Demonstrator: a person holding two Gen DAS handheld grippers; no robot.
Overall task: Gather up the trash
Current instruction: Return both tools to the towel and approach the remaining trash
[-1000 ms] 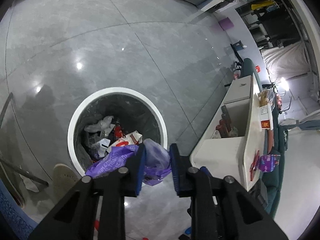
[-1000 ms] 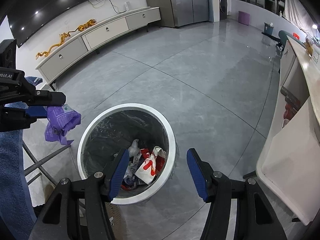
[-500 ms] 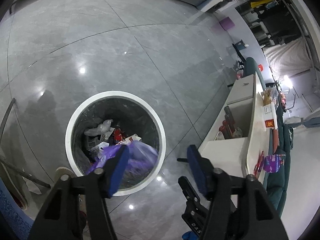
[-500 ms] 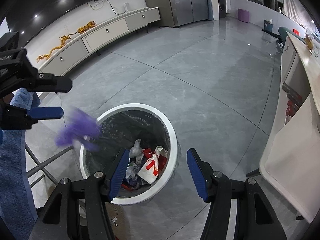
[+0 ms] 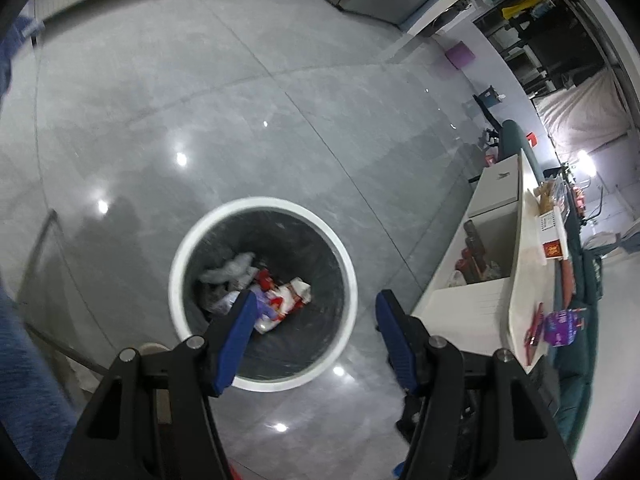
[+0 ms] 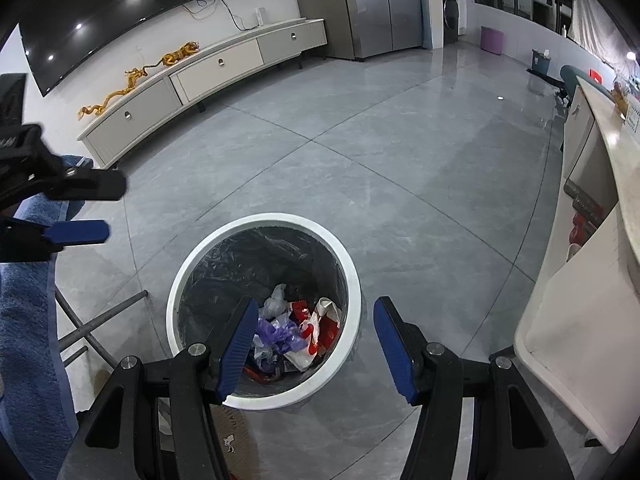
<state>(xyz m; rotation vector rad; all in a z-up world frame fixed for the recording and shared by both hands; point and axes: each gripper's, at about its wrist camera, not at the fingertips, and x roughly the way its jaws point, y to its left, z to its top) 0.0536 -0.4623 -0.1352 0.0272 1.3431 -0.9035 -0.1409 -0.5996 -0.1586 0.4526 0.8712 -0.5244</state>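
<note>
A round white-rimmed trash bin (image 5: 192, 248) with a black liner stands on the grey floor; it also shows in the right wrist view (image 6: 352, 268). Inside lie a crumpled purple bag (image 6: 280, 334), red-and-white wrappers (image 5: 290, 298) and clear plastic (image 5: 232, 268). My left gripper (image 5: 314, 332) is open and empty above the bin's near rim; it also shows at the left edge of the right wrist view (image 6: 102, 208). My right gripper (image 6: 312, 336) is open and empty over the bin's near side.
A white counter with open shelves (image 5: 500, 272) stands right of the bin, with packets on top. A blue cloth (image 6: 24, 320) and grey metal legs (image 6: 100, 320) lie left of the bin. A low TV cabinet (image 6: 208, 76) runs along the far wall.
My left gripper opened and let go of the purple bag, which fell into the bin. The left gripper then drew back and up. My right gripper stayed open and still.
</note>
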